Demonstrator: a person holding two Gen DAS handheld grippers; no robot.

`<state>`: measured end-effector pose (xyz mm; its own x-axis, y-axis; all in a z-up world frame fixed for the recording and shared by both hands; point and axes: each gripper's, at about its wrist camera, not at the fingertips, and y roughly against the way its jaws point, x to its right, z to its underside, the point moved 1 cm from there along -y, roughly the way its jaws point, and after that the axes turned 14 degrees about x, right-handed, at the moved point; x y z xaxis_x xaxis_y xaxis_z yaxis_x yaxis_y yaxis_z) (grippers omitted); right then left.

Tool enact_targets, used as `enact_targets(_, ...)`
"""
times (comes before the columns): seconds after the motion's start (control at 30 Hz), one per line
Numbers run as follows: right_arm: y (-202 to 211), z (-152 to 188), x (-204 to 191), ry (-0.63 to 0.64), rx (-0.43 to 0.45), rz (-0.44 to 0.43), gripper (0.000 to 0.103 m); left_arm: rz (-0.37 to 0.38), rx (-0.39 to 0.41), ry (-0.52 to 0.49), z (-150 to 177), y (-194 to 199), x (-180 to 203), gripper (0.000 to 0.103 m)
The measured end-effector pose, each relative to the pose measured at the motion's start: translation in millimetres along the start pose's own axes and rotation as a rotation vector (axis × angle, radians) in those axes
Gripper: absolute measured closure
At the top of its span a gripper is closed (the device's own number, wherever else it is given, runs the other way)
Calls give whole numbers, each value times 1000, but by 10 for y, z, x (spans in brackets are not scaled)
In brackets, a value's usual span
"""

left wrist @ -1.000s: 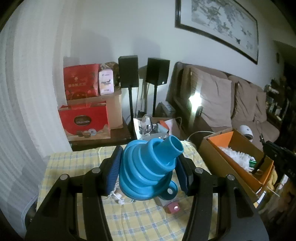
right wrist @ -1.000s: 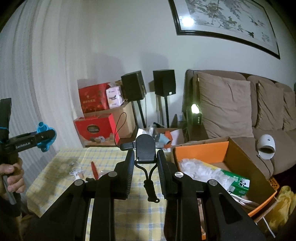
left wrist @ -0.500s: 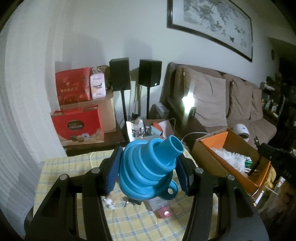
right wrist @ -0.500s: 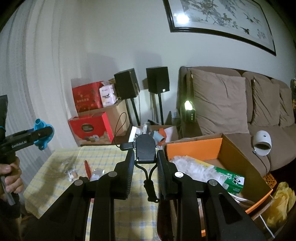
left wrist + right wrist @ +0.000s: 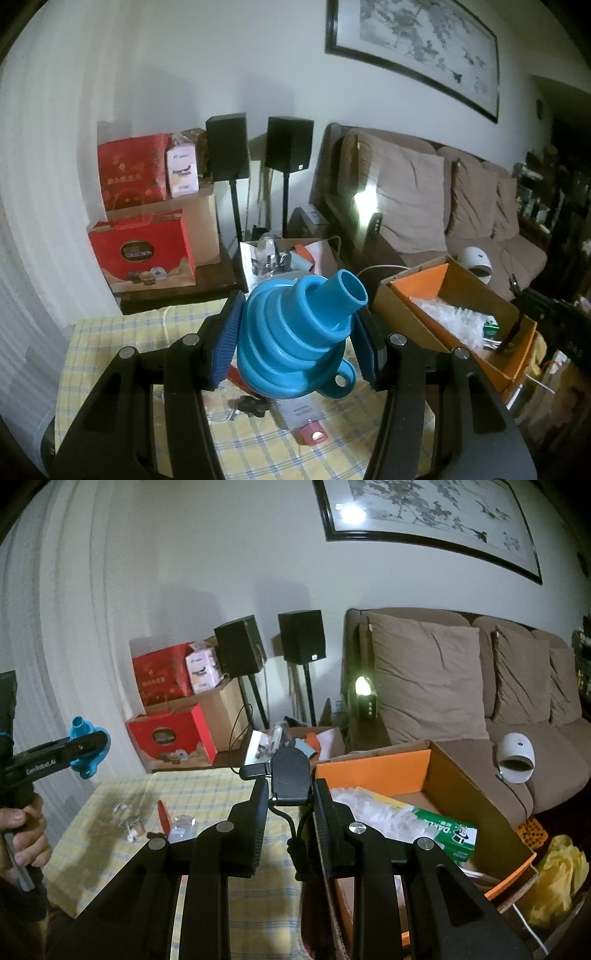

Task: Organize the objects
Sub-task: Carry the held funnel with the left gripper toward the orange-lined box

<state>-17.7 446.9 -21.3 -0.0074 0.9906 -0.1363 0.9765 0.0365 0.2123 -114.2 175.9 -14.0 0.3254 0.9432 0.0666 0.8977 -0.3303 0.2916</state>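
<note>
My left gripper is shut on a blue collapsible funnel, spout pointing up and to the right, held above the yellow checked tablecloth. In the right wrist view that same gripper and funnel show at the far left, with a hand on the handle. My right gripper is shut on a small black device with a cord and strap hanging below it. An open cardboard box with orange lining stands just right of it, holding white plastic and a green carton.
Small items lie on the cloth: a pink tag, a red strip, clear bits. Behind are red gift boxes, two black speakers on stands, a tray of clutter and a brown sofa with a white round device.
Both grippers have drifted a little sideways, so the background has slid left in both views. Each still holds the same thing.
</note>
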Motion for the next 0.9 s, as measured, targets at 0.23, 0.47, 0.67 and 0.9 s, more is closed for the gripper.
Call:
enact_targets(0.23,3,-6,32,-3,-1,4,79,24,-6,-8,-7,-67,119,51)
enact_targets(0.47,27,-30,119,-10,3,20,79,44,-1,-11,-38,-81,199,51)
enact_targets(0.67,27,-26,170,-14,-2,32,79,56,1,-12,-37,-121,276,51)
enact_targets(0.9,18,-22,268,-21,-8,53,79,79,-5,-11,-17,-181,384,51)
